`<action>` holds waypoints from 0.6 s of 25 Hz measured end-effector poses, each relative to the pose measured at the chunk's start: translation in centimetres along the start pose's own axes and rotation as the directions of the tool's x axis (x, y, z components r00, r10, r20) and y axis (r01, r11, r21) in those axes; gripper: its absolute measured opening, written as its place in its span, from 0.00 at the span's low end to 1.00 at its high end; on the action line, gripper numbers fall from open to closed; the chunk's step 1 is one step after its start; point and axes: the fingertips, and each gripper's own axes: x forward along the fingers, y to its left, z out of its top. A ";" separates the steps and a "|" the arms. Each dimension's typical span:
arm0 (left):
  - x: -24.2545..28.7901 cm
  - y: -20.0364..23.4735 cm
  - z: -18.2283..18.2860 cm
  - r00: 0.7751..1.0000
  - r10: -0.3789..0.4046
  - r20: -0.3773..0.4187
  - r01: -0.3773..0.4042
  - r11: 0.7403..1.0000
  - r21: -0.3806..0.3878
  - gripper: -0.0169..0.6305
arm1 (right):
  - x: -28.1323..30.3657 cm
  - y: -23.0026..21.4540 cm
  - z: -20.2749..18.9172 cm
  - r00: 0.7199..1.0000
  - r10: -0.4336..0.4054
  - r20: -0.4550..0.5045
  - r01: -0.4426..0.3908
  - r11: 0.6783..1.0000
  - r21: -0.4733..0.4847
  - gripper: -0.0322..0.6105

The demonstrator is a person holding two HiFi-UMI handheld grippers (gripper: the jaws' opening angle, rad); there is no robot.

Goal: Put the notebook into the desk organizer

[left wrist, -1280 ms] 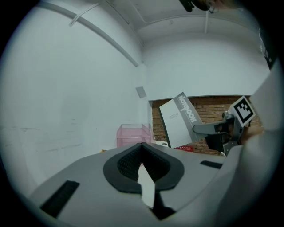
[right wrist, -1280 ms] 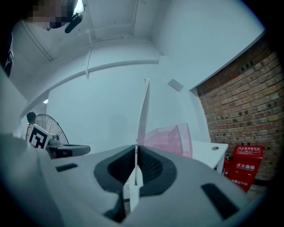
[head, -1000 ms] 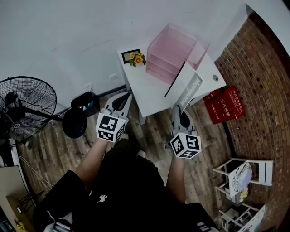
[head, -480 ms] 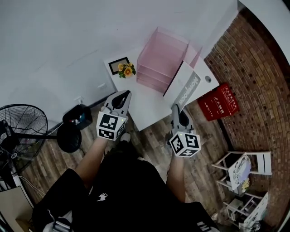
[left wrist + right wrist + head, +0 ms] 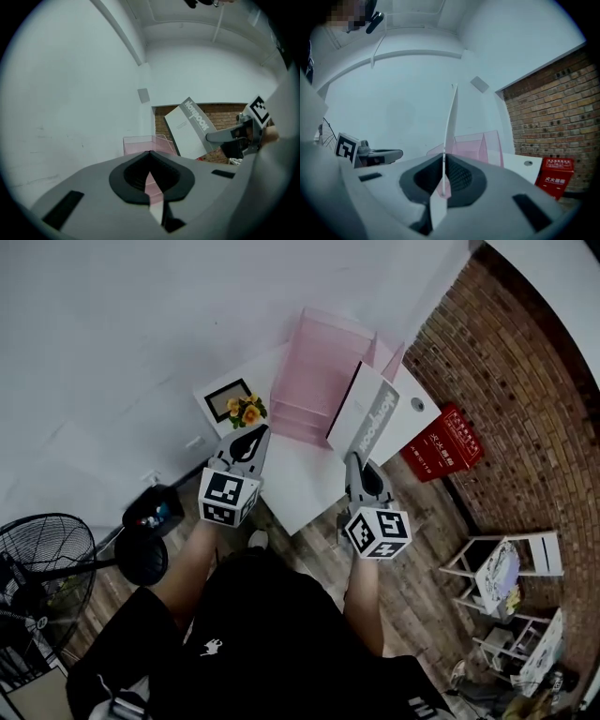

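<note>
A white-and-grey notebook stands upright on its edge in my right gripper, which is shut on its lower edge. In the right gripper view the notebook shows edge-on, rising from between the jaws. It hangs over the white desk, just in front of the clear pink desk organizer, whose compartments look empty. My left gripper is over the desk's left part, its jaws together with nothing between them. The left gripper view shows the notebook to the right of the organizer.
A framed picture with yellow flowers stands on the desk left of the organizer. A red box sits on the floor by the brick wall. A black fan, a dark bin and white racks stand around the desk.
Both grippers have moved forward toward the desk. The notebook has travelled with the right gripper and now stands closer to the pink organizer.
</note>
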 end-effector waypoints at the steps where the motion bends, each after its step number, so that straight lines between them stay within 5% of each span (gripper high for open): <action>1: 0.5 0.4 0.0 1.000 -0.010 0.000 0.010 1.000 0.000 0.03 | 0.6 0.1 0.0 1.000 -0.003 -0.003 0.003 1.000 0.002 0.07; 15: 5.6 3.7 0.7 0.993 -0.121 0.013 0.121 0.992 0.034 0.03 | 7.0 1.5 0.8 1.000 0.014 -0.017 -0.012 0.997 0.071 0.07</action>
